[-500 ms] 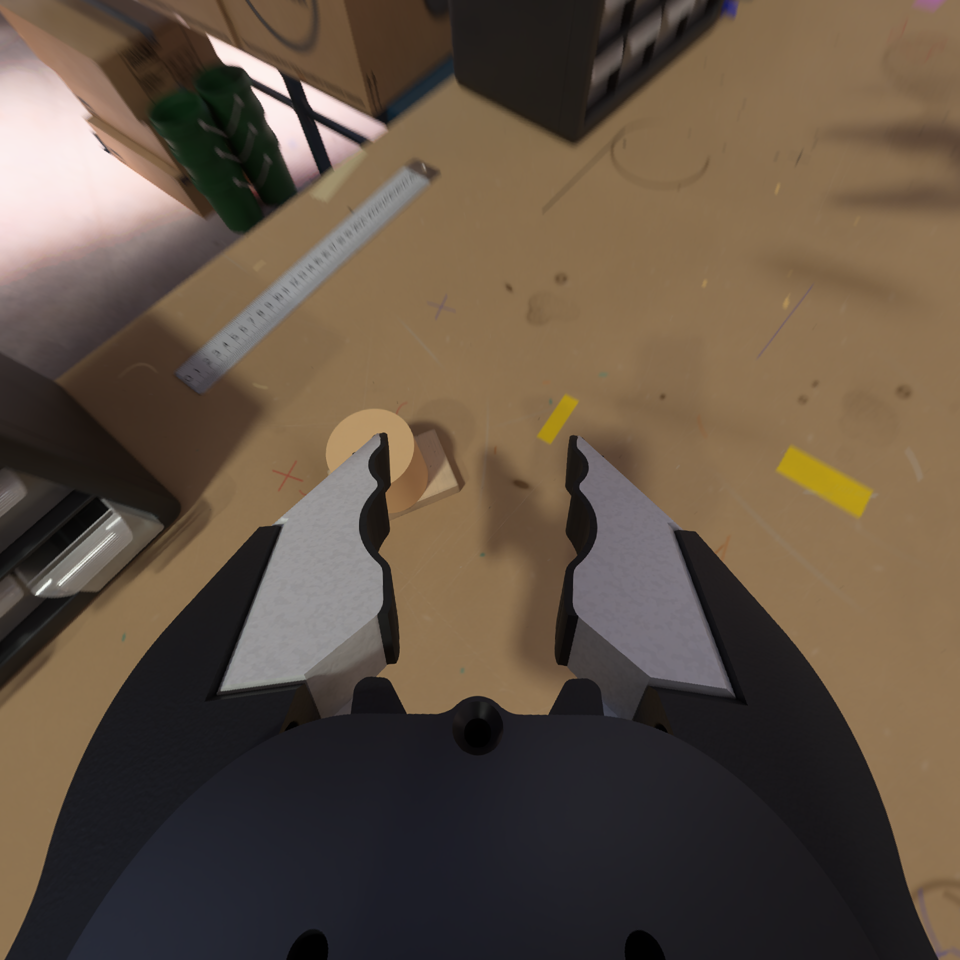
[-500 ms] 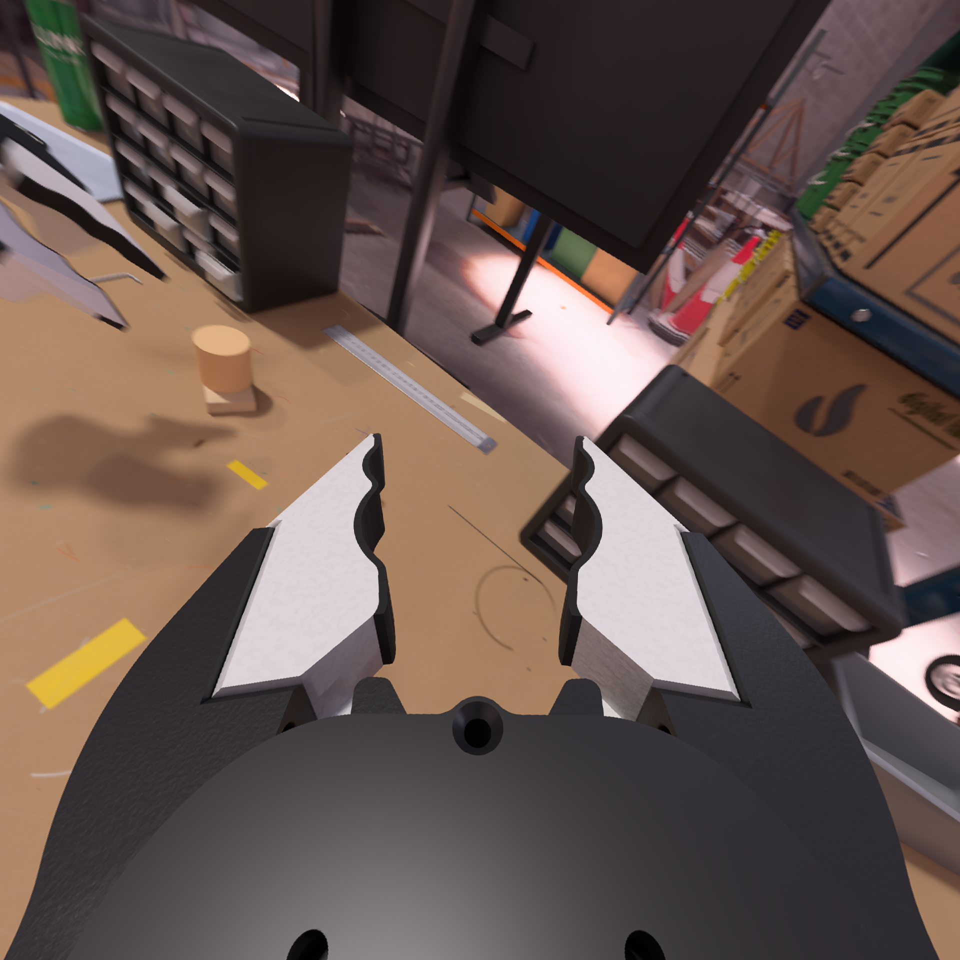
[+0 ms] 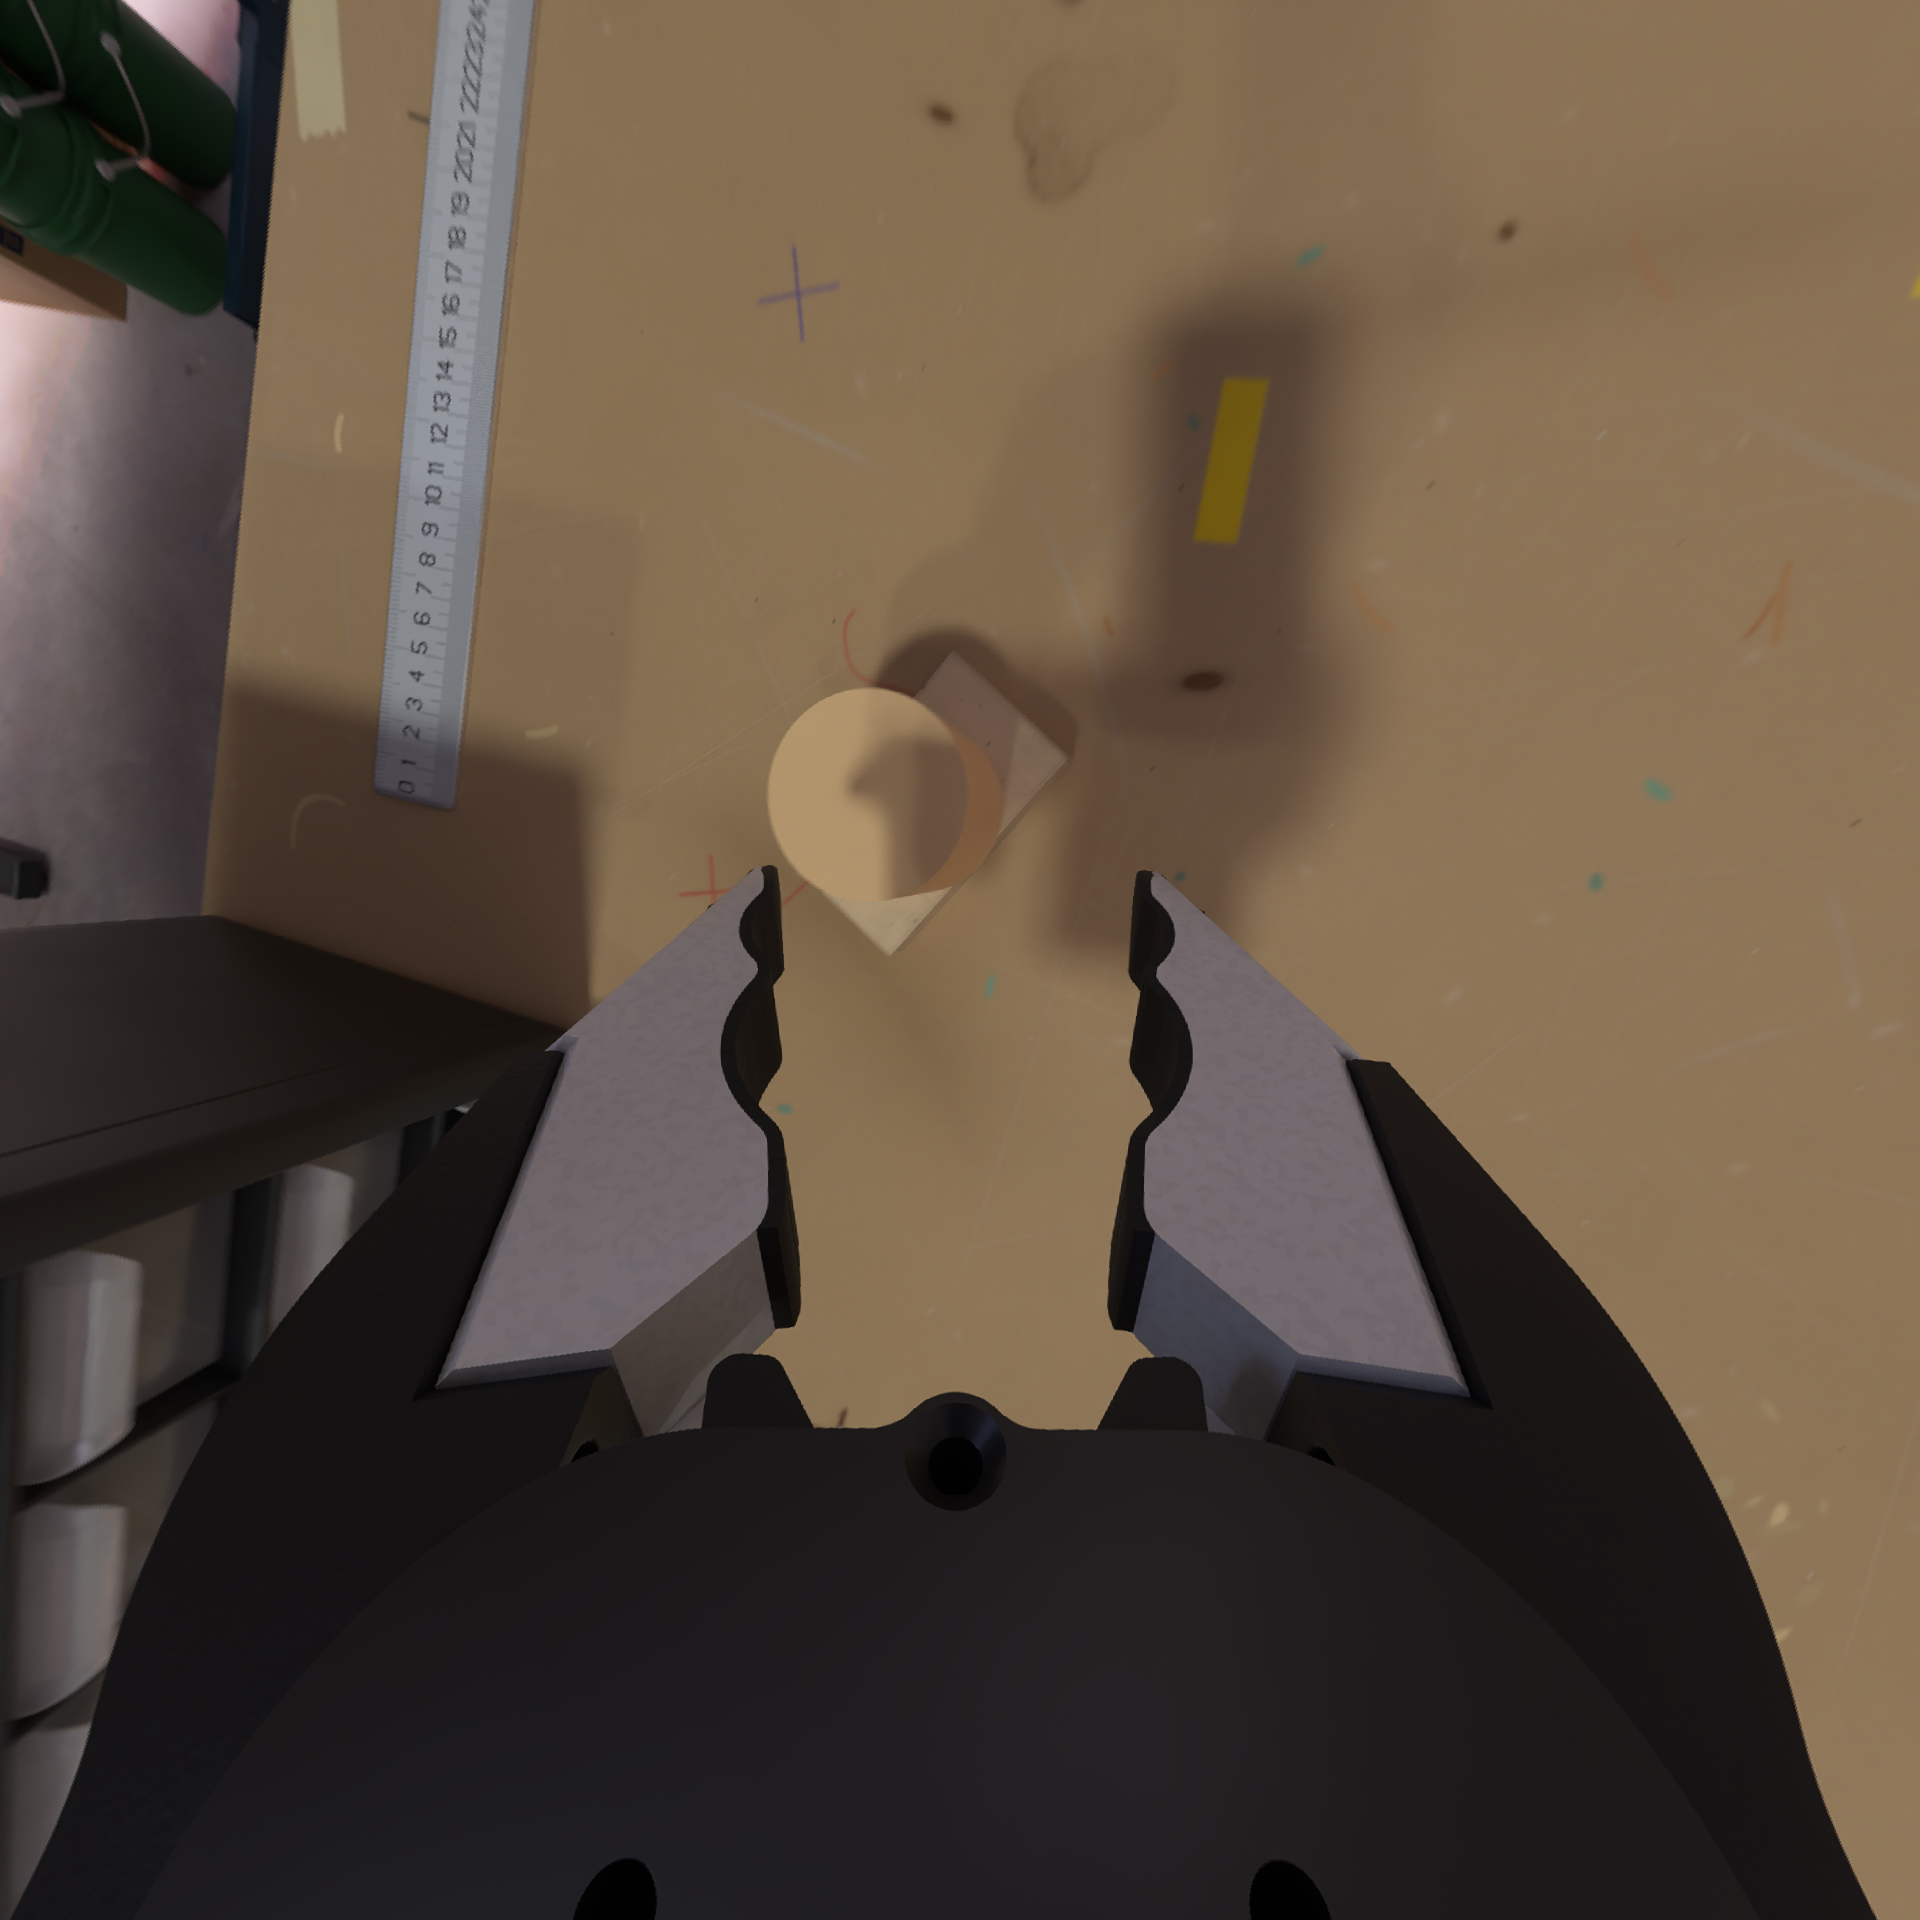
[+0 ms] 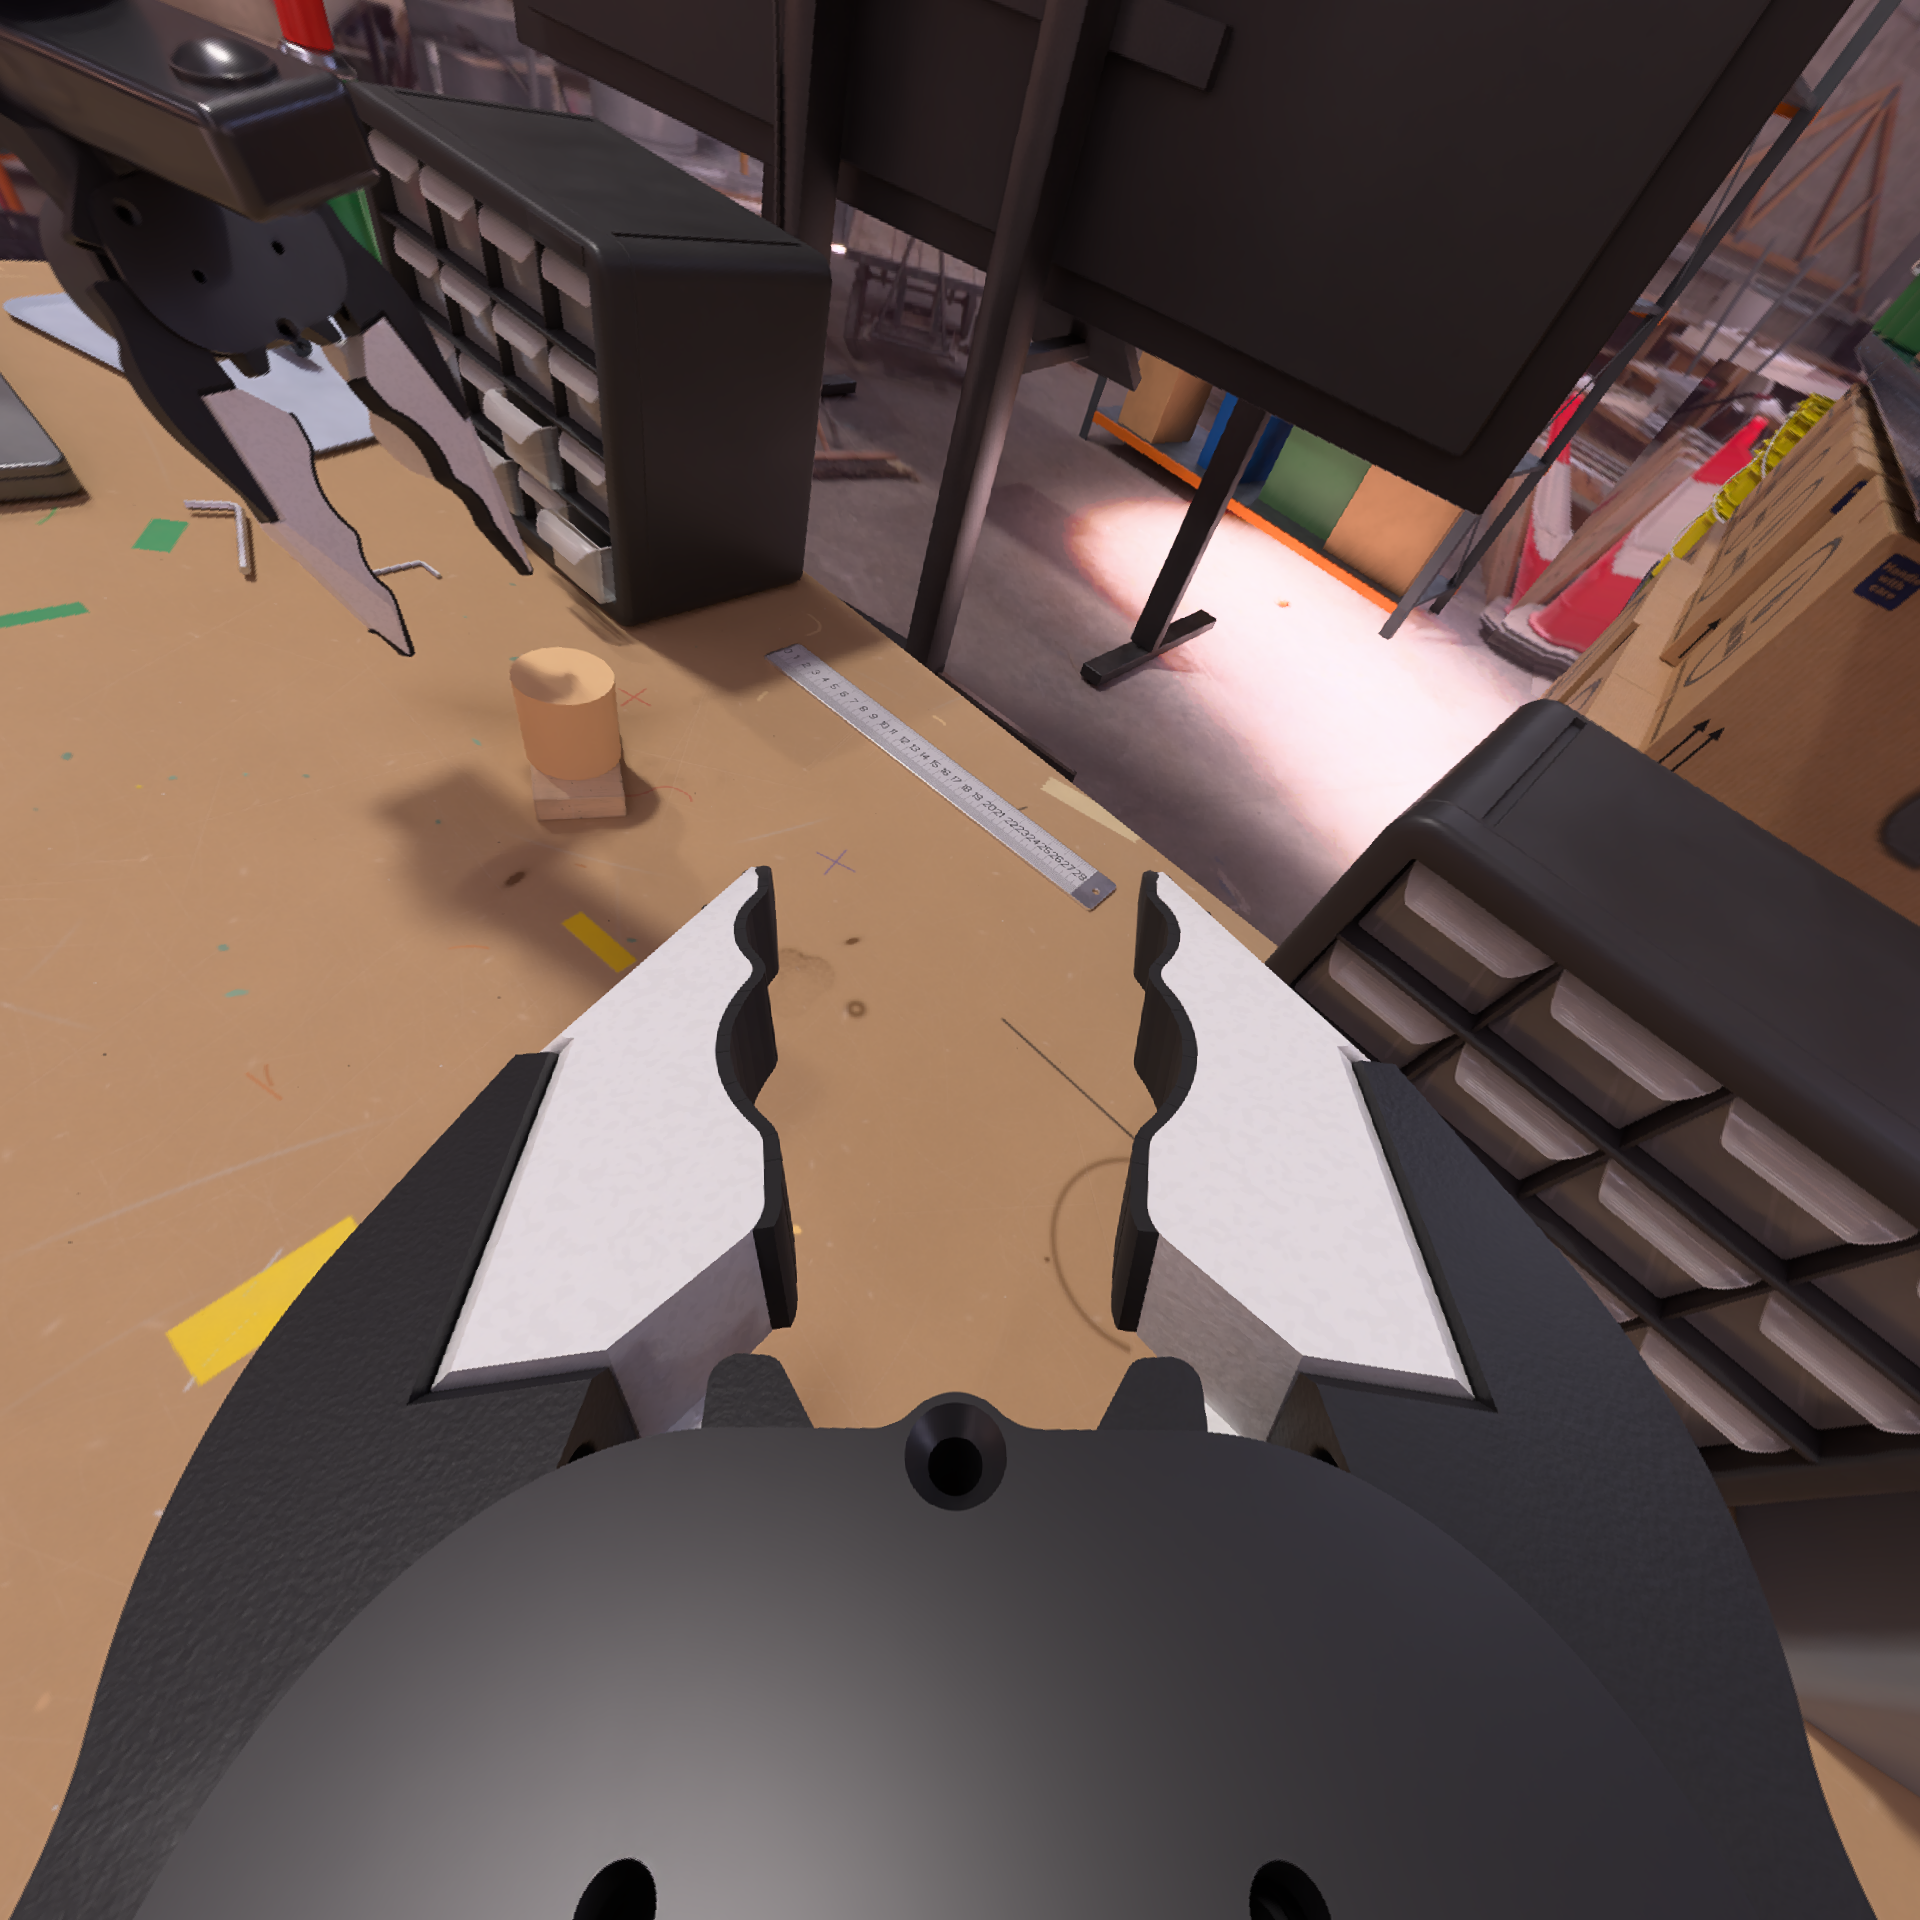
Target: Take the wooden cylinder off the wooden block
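The wooden cylinder (image 4: pixel 566 712) stands upright on the small wooden block (image 4: pixel 580 795), on the brown desk (image 4: pixel 260 883). The left gripper (image 3: pixel 954 896) hangs above it and looks down; its two fingers are apart and hold nothing, and the cylinder is at about 11 o'clock from the fingertips, not touching them. A steel ruler (image 3: pixel 452 405) lies near, at 10 o'clock. The right gripper (image 4: pixel 954 896) is well apart from the cylinder, fingers also spread and empty, with a black drawer cabinet (image 4: pixel 1662 1091) at its 3 o'clock.
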You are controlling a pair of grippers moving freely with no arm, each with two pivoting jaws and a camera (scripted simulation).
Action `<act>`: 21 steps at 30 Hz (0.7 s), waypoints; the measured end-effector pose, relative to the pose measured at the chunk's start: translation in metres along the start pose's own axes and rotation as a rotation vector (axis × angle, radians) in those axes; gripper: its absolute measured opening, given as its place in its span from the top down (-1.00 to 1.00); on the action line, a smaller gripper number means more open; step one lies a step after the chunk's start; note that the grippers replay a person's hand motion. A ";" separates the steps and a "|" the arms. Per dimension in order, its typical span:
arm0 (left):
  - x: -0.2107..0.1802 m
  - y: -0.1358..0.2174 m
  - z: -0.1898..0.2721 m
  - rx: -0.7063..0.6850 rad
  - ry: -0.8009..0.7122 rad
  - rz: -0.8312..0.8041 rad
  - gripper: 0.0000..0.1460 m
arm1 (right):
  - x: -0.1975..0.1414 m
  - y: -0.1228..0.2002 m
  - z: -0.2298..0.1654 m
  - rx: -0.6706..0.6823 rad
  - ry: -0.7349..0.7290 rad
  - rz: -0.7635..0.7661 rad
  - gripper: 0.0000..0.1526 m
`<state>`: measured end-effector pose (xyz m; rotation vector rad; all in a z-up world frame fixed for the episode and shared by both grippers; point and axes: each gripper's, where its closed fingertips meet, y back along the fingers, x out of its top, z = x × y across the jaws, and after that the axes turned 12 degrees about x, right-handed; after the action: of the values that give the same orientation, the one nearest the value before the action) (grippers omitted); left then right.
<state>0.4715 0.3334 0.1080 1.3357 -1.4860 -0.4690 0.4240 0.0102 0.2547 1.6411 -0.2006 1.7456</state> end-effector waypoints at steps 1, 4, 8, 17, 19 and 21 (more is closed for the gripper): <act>-0.001 -0.002 -0.003 0.003 -0.023 -0.024 0.05 | -0.001 0.000 0.001 0.001 -0.003 0.000 0.09; 0.000 -0.010 -0.008 0.037 -0.225 -0.062 0.02 | -0.004 0.001 0.004 0.012 -0.014 -0.001 0.09; -0.012 -0.021 -0.016 0.090 -0.554 -0.233 -0.03 | -0.011 0.002 0.008 0.017 -0.034 -0.014 0.09; -0.014 -0.035 -0.008 -0.102 -0.563 -0.182 -0.12 | -0.019 0.001 0.011 0.038 -0.068 -0.031 0.09; -0.016 -0.046 -0.002 -0.151 -0.565 -0.189 -0.14 | -0.021 -0.001 0.011 0.047 -0.074 -0.036 0.10; -0.019 -0.057 0.002 -0.180 -0.600 -0.212 -0.15 | -0.024 -0.004 0.011 0.055 -0.082 -0.049 0.10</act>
<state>0.4943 0.3324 0.0526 1.2713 -1.7285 -1.1927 0.4335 -0.0027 0.2327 1.7441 -0.1505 1.6628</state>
